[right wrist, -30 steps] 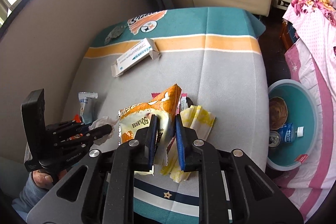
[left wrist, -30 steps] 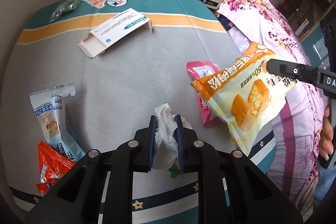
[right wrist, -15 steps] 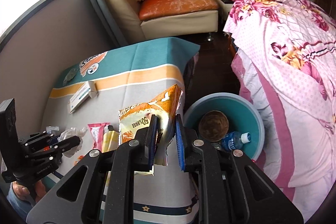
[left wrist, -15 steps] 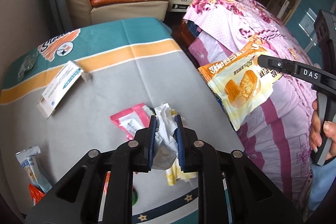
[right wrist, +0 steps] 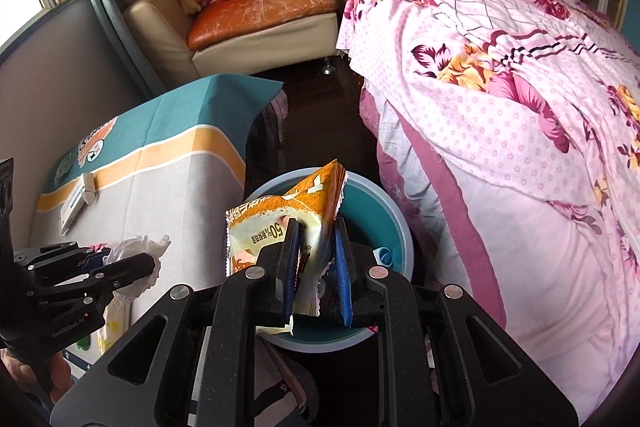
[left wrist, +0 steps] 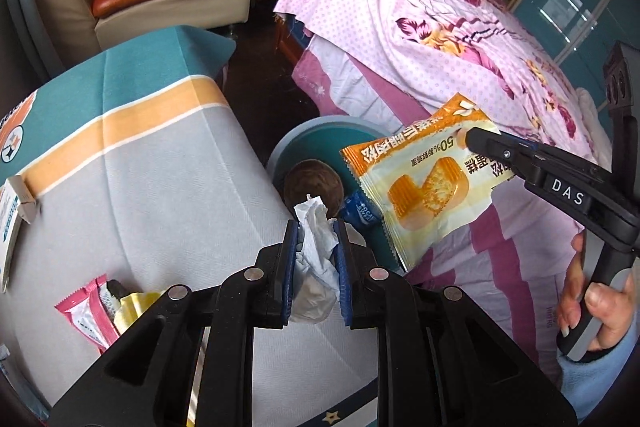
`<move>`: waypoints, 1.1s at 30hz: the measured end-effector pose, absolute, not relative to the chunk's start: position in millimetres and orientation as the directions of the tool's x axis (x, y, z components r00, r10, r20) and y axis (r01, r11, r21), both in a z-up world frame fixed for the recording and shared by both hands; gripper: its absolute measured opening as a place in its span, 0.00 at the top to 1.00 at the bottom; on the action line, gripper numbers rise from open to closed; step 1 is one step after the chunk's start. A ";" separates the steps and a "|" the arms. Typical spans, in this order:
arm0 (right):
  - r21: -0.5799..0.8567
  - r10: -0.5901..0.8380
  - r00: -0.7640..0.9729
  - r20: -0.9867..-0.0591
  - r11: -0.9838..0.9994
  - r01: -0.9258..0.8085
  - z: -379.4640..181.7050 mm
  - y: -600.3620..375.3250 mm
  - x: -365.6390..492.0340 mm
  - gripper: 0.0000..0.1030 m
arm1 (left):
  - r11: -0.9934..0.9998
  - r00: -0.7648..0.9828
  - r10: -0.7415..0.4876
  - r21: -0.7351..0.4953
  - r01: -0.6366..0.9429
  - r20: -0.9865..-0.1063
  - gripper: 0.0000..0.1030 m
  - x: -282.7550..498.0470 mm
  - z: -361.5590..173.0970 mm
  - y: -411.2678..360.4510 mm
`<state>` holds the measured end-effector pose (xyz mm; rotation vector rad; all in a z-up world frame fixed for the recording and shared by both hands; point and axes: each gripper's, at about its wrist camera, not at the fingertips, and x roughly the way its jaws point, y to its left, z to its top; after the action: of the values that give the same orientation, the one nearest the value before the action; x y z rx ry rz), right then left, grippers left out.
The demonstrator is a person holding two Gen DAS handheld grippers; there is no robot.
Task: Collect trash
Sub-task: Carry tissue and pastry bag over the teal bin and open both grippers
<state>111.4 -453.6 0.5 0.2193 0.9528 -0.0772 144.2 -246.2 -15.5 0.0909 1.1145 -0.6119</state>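
The left gripper (left wrist: 316, 247) pinches a crumpled white tissue (left wrist: 316, 255) over the table edge (left wrist: 224, 211), beside the teal basin (right wrist: 384, 211) on the floor. The right gripper (right wrist: 316, 255), gripped by the person's hand (left wrist: 600, 303), clamps an orange snack wrapper (right wrist: 288, 211) over that basin

Basin (left wrist: 296, 139) part hidden behind wrapper (left wrist: 420, 183).

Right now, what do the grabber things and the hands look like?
Both grippers, left gripper and right gripper, are black plastic with blue finger pads and round silver bolts. White letters "DAS" mark the right one's side. The right hand is bare, with a light blue sleeve.
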 end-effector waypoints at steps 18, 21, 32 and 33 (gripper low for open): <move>0.115 -0.009 0.506 -0.862 0.970 0.214 -40.3 -486.5 127.2 0.84 | 0.838 0.308 -0.360 -0.160 0.521 -0.881 0.19 164.6 -45.8 -295.8; 0.107 -0.011 0.499 -0.867 0.972 0.209 -42.6 -484.6 129.2 0.84 | 0.847 0.310 -0.346 -0.153 0.509 -0.886 0.15 165.6 -48.0 -293.3; 0.084 -0.015 0.473 -0.881 0.979 0.187 -46.3 -471.5 141.4 0.79 | 0.874 0.326 -0.303 -0.125 0.469 -0.896 0.13 162.7 -48.1 -272.1; 0.083 -0.013 0.470 -0.883 0.980 0.183 -46.4 -470.0 142.0 0.76 | 0.875 0.329 -0.302 -0.122 0.469 -0.895 0.13 162.0 -47.3 -270.5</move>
<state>142.0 -470.0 -46.4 0.1747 1.0762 -0.1212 162.0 -270.5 -47.3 0.1693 1.1289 -0.5074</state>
